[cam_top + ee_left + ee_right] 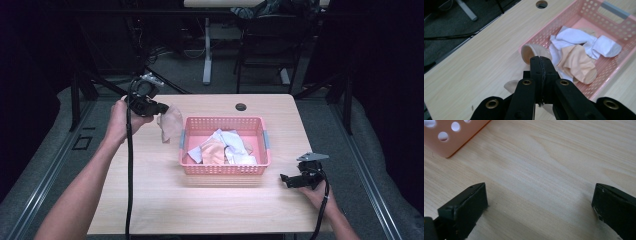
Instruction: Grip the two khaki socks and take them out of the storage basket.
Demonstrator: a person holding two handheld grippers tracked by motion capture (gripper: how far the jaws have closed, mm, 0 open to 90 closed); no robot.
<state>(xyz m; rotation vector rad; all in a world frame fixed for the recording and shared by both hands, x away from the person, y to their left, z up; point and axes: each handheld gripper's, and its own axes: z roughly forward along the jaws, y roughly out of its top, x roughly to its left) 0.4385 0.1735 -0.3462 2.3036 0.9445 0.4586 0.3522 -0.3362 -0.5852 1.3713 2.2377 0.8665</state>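
Left gripper [162, 107] clamps a limp beige sock [171, 123], apparently soft knit, hanging beside the perforated pink plastic basket [224, 169] of crumpled socks; right gripper [285, 178], jaws wide, rests on woodgrain table [150, 190].

Perforated pink plastic basket [224, 123] with grey handle strips. Contents: white cloth socks [584, 41] and a peach cloth sock [579, 63]. Beige sock [171, 122] hanging outside. Light wood-grain table [200, 200]. Black gripper jaws.
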